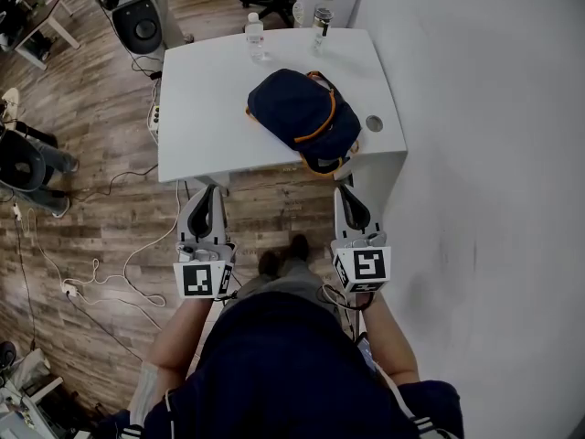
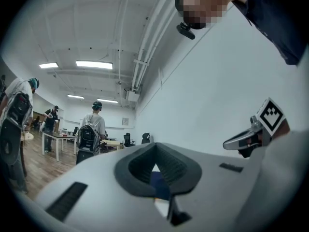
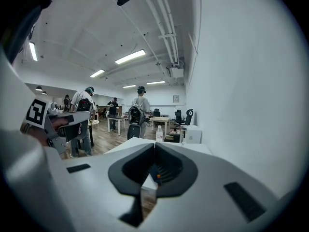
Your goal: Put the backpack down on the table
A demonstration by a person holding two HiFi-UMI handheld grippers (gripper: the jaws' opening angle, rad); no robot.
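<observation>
A navy backpack with orange trim lies on the white table, toward its right front corner and partly over the edge. My left gripper and right gripper hang side by side over the wood floor, just short of the table's front edge, and touch nothing. Both sets of jaws meet at the tips with nothing held. In the left gripper view a dark blue patch of the backpack shows through the shut jaws. The right gripper view shows a sliver of the backpack in the same way.
A water bottle and a small jar stand at the table's far edge. A round cable hole sits near the right edge. A white wall runs along the right. Cables trail on the floor at left. People with backpacks stand far off.
</observation>
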